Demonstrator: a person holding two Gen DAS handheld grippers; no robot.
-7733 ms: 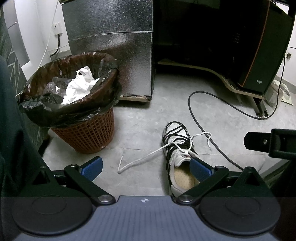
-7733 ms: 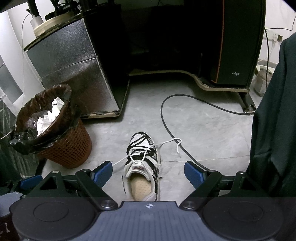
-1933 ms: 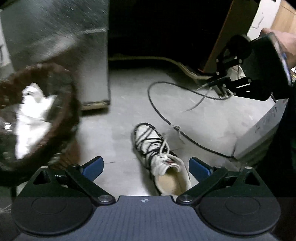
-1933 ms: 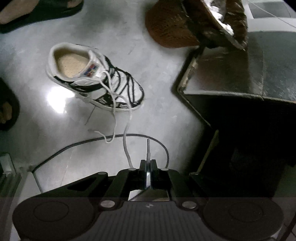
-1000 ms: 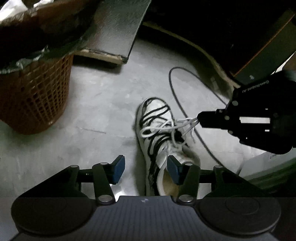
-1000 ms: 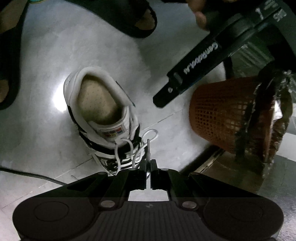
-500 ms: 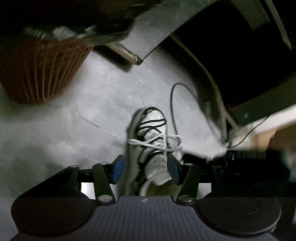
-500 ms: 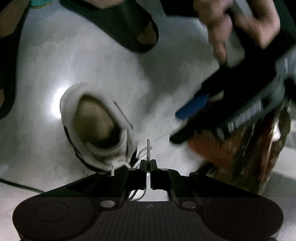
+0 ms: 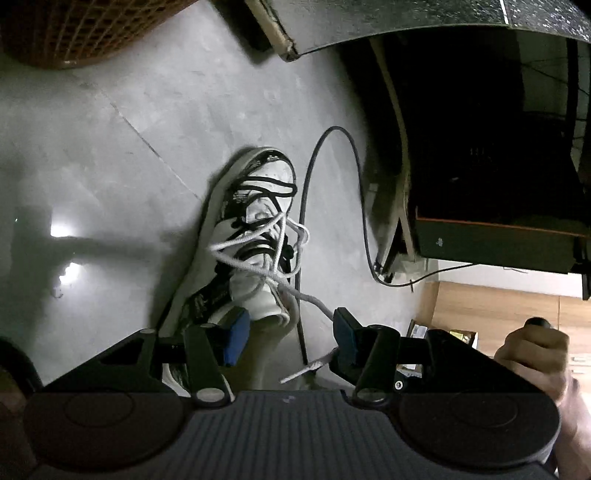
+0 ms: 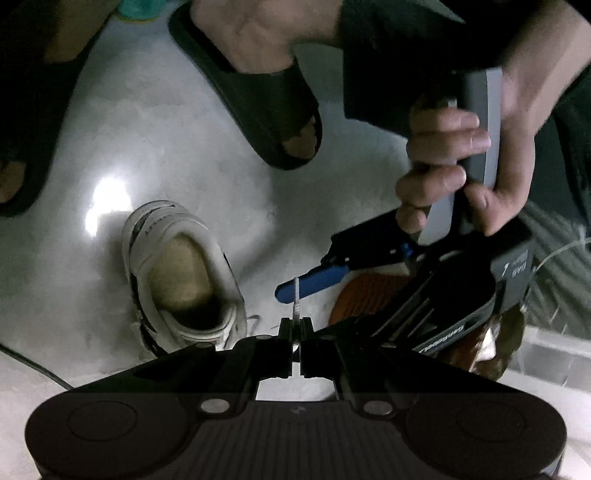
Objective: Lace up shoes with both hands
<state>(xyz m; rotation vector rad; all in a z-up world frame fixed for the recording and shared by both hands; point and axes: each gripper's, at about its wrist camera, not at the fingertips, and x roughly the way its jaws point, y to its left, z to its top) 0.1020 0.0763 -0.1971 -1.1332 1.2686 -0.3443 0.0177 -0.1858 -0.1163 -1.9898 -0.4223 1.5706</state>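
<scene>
While my left gripper (image 9: 288, 334) hangs low over the floor (image 9: 110, 147) with its two blue-padded fingers (image 9: 234, 334) spread apart and nothing between them, I see one shoe (image 9: 255, 221) just ahead of it, white with black trim, toe pointing away and heel nearest the camera. One white lace (image 9: 258, 254) is looped loosely across the tongue; a strand of it runs back toward me and passes just beside the right-hand finger, with a frayed tip (image 9: 306, 369) showing below that finger. Whether the strand touches the pad I cannot tell.

My right gripper (image 10: 294, 332) is clamped tight on a lace end (image 10: 296, 295), which pokes straight up out of the closed fingers. From this side I look down into the shoe's tan insole (image 10: 181, 277); the shoe (image 10: 173, 273) sits to the left of the pinched end, close by.

One black cable (image 9: 332, 177) curves over the floor beside the shoe's toe. One orange mesh basket (image 9: 74, 33) stands at the far left corner, and a dark cabinet (image 9: 498, 147) fills the right. I count two dark sandals, one (image 10: 258, 88) clearly worn on a foot, the other (image 10: 14, 184) cut off at the left edge. A hand (image 10: 472, 147) grips the other tool's handle in the right wrist view; another hand (image 9: 535, 354) shows at the right edge of the left wrist view.
</scene>
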